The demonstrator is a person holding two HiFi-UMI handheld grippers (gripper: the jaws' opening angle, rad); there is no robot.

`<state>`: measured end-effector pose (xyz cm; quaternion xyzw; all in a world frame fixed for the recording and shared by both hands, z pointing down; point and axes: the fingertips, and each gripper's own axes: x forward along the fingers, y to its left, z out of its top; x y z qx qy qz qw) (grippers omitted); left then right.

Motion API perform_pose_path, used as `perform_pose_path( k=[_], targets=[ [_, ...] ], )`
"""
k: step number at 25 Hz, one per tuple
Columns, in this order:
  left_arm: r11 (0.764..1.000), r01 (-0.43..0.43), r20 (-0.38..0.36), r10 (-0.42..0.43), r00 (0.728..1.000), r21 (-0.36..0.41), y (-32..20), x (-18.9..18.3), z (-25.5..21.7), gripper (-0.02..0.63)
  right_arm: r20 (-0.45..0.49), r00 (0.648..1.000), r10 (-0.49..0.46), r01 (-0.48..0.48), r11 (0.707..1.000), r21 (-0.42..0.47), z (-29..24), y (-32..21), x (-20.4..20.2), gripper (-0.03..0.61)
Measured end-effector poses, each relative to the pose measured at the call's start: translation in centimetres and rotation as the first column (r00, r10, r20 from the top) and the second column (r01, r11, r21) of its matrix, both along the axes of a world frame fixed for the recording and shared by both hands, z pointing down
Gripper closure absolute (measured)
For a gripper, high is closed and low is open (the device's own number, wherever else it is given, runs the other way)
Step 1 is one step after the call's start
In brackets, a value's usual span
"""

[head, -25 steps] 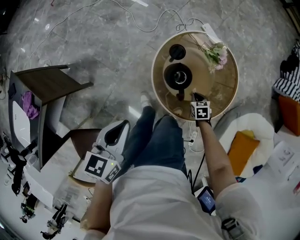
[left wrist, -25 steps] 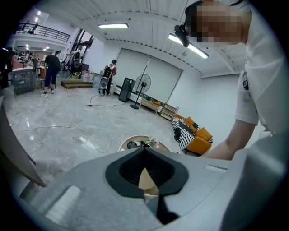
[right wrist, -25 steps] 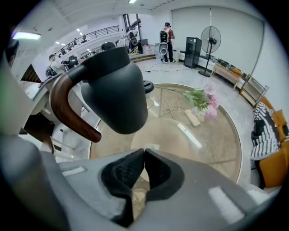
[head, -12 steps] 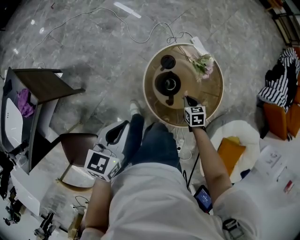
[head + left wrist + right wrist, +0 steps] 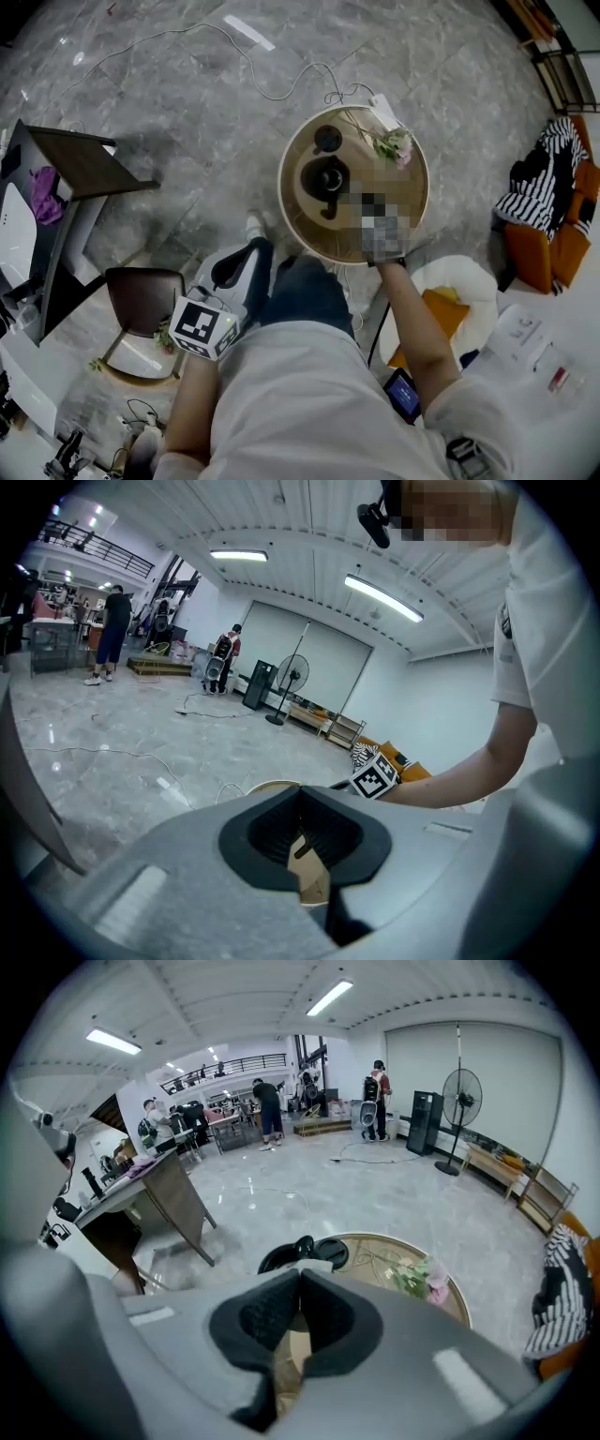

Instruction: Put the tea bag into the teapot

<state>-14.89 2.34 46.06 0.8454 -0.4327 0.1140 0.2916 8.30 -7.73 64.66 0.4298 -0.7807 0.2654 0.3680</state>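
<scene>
Transfer step: right gripper jaws clamped the tea bag; next move required centring over the teapot. Left gripper jaws closed, empty.

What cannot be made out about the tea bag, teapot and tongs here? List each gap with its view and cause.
1. The tea bag: the right gripper view shows only a pale scrap at the tips of the shut right tongs; their body hides anything below.
2. Head view: a mosaic patch covers the right tongs.
3. Inside of the teapot: too small in the head view, partly behind the tongs in the right gripper view.
</scene>
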Motion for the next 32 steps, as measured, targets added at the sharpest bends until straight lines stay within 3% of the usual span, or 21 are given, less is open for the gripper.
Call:
perform_pose_path(
  k=[12, 32],
  targets=[
    [0.998, 0.052, -0.019, -0.052, 0.998, -0.021, 0.3, -1.5, 0.9, 0.606, 0.036, 0.994, -0.108, 0.110, 0.992, -0.065, 2.0, -1.8, -4.7, 0.574],
    [0.991, 0.101, -0.009, -0.102, 0.995, -0.085, 0.5, -1.6, 2.9, 0.606, -0.025, 0.976, -0.216, 0.207, 0.959, -0.196, 8.7, -2.5, -5.4, 0.573]
  ],
)
